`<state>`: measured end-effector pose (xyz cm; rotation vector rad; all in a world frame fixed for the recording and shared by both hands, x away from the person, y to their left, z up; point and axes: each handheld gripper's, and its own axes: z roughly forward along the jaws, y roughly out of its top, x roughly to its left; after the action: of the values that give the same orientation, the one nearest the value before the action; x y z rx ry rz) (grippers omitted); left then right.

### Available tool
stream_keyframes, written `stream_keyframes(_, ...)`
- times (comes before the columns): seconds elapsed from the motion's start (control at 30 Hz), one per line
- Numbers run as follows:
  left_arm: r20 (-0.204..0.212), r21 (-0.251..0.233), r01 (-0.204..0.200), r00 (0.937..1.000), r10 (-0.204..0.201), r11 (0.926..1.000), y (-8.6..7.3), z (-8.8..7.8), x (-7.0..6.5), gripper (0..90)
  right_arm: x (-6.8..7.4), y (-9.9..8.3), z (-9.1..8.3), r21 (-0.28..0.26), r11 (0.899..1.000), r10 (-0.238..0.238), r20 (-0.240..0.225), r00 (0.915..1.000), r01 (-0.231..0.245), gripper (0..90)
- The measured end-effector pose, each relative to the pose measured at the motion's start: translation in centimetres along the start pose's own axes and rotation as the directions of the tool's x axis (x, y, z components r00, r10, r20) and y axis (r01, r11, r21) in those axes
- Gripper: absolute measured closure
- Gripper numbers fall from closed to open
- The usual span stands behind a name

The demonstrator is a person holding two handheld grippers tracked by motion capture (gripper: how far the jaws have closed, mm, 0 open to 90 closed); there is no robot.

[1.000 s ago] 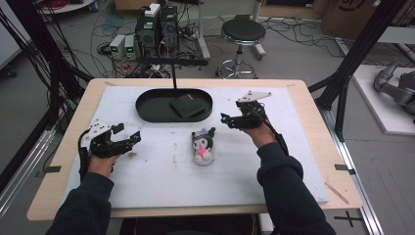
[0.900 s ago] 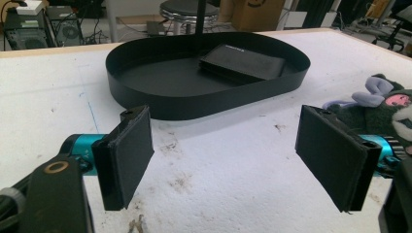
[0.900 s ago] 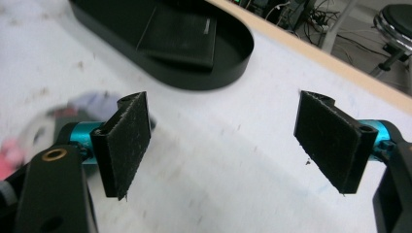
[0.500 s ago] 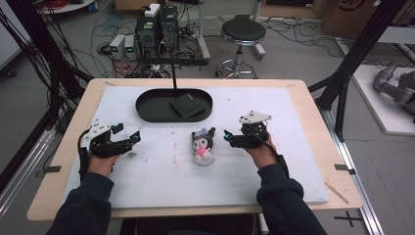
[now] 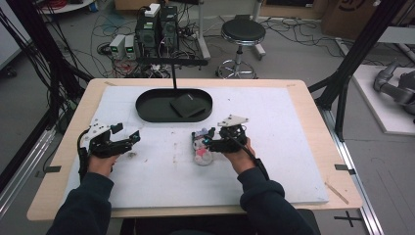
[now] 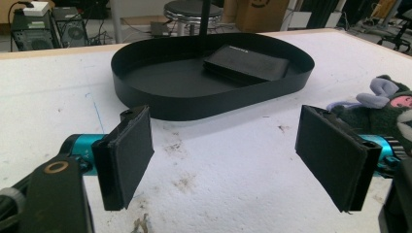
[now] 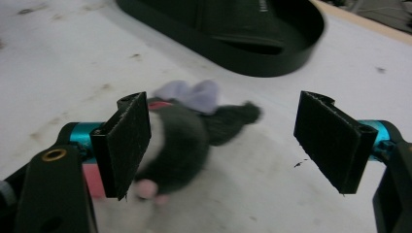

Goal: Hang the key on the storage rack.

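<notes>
On the white table (image 5: 293, 147), a black oval tray (image 5: 147, 105) is sitting at the far side, holding a dark flat pouch (image 5: 188, 104). Near of it, mid-table, a small plush toy (image 5: 200, 147) is lying on the mat, not yet lifted. Right gripper (image 5: 211, 142) is reaching at the toy, jaws wide, the toy lying toward one pad (image 7: 128, 141). Left gripper (image 5: 132, 138) is hovering at left, jaws wide, holding nothing. Judgement: grasp pending; closing, lifting and any transfer to the tray are all left.

Even indoor light (right view blurred)
</notes>
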<state>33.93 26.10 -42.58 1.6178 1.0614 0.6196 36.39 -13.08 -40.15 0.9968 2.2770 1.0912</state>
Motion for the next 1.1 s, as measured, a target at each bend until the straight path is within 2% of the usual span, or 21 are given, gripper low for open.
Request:
stream_keyframes(0.17, -0.002, -0.002, 0.0, 1.0, 0.0, 1.0, 0.0, -0.1, -0.1, 21.3, 2.0, -0.2, 1.9, 0.094, 0.995, -0.041, -0.028, 0.9988, 0.044, 20.8)
stream_keyframes(0.27, -0.002, -0.003, -0.001, 1.0, 0.001, 1.0, 0.0, -0.1, -0.1, 21.3, 2.5, 0.0, 2.5, 0.089, 0.993, -0.08, -0.033, 0.9963, 0.082, 22.2)
stream_keyframes(0.4, -0.002, 0.0, 0.002, 1.0, -0.002, 1.0, 0.0, 0.0, 0.0, 21.3, 1.9, 0.1, 2.7, 0.113, 0.991, -0.067, -0.098, 0.9929, 0.078, 34.7)
stream_keyframes(0.43, -0.002, 0.0, 0.002, 1.0, -0.002, 1.0, 0.0, 0.0, 0.0, 21.3, 1.6, 0.1, 2.6, 0.121, 0.989, -0.073, -0.137, 0.9879, 0.09, 43.2)
stream_keyframes(0.47, -0.003, 0.001, 0.001, 1.0, -0.001, 1.0, 0.0, 0.0, 0.1, 21.3, 1.6, 0.1, 2.6, 0.121, 0.989, -0.073, -0.137, 0.9879, 0.09, 43.2)
stream_keyframes(0.5, -0.003, 0.0, 0.002, 1.0, -0.002, 1.0, 0.0, 0.0, 0.1, 21.3, 1.4, 0.2, 2.5, 0.12, 0.987, -0.087, -0.156, 0.9838, 0.107, 49.5)
stream_keyframes(0.57, -0.001, 0.002, 0.002, 1.0, -0.002, 1.0, 0.0, 0.0, 0.1, 21.3, 1.0, 0.2, 2.3, 0.117, 0.982, -0.122, -0.188, 0.9746, 0.145, 51.1)
stream_keyframes(0.63, -0.003, 0.0, 0.004, 1.0, -0.004, 1.0, 0.0, 0.0, 0.1, 21.3, 0.2, 0.4, 2.0, 0.118, 0.973, -0.169, -0.229, 0.9586, 0.2, 51.9)
stream_keyframes(0.7, -0.003, -0.002, 0.006, 1.0, -0.006, 1.0, 0.0, 0.0, 0.1, 21.3, -0.9, 0.4, 1.6, 0.113, 0.954, -0.243, -0.249, 0.9377, 0.277, 51.8)
stream_keyframes(0.77, -0.003, -0.001, 0.008, 1.0, -0.008, 1.0, 0.0, 0.0, 0.1, 21.3, -2.1, 0.3, 1.2, 0.123, 0.941, -0.264, -0.319, 0.9102, 0.316, 51.2)
stream_keyframes(0.8, -0.003, 0.0, 0.007, 1.0, -0.007, 1.0, -0.1, 0.1, 0.1, 21.3, -2.8, 0.2, 0.8, 0.122, 0.929, -0.29, -0.35, 0.8904, 0.351, 50.5)
stream_keyframes(0.83, -0.002, 0.001, 0.006, 1.0, -0.006, 1.0, -0.1, 0.1, 0.1, 21.3, -3.4, 0.1, 0.5, 0.111, 0.919, -0.316, -0.368, 0.8743, 0.379, 48.7)
stream_keyframes(0.87, -0.002, 0.002, 0.005, 1.0, -0.005, 1.0, -0.1, 0.1, 0.2, 21.4, -3.8, 0.0, 0.2, 0.116, 0.908, -0.336, -0.371, 0.8658, 0.402, 45.7)
stream_keyframes(0.9, -0.003, 0.001, 0.005, 1.0, -0.005, 1.0, -0.1, 0.1, 0.2, 21.5, -4.2, -0.1, 0.0, 0.124, 0.91, -0.334, -0.343, 0.8777, 0.395, 41.2)
stream_keyframes(0.97, -0.004, 0.0, 0.006, 1.0, -0.006, 1.0, 0.0, 0.1, 0.2, 21.5, -4.9, -0.1, -0.6, 0.136, 0.938, -0.28, -0.24, 0.9295, 0.318, 28.9)
stream_keyframes(1.0, -0.004, 0.0, 0.007, 1.0, -0.007, 1.0, 0.0, 0.1, 0.2, 21.5, -5.1, 0.0, -1.0, 0.132, 0.951, -0.25, -0.202, 0.9469, 0.279, 25.3)
stream_keyframes(1.03, -0.005, 0.001, 0.009, 0.9999, -0.009, 1.0, 0.0, 0.1, 0.2, 21.5, -5.1, 0.1, -1.4, 0.118, 0.959, -0.236, -0.169, 0.9568, 0.258, 25.6)
stream_keyframes(1.1, -0.003, 0.001, 0.007, 1.0, -0.007, 1.0, -0.1, 0.1, 0.2, 21.6, -4.7, 0.0, -2.1, 0.082, 0.972, -0.206, -0.132, 0.9696, 0.218, 24.9)
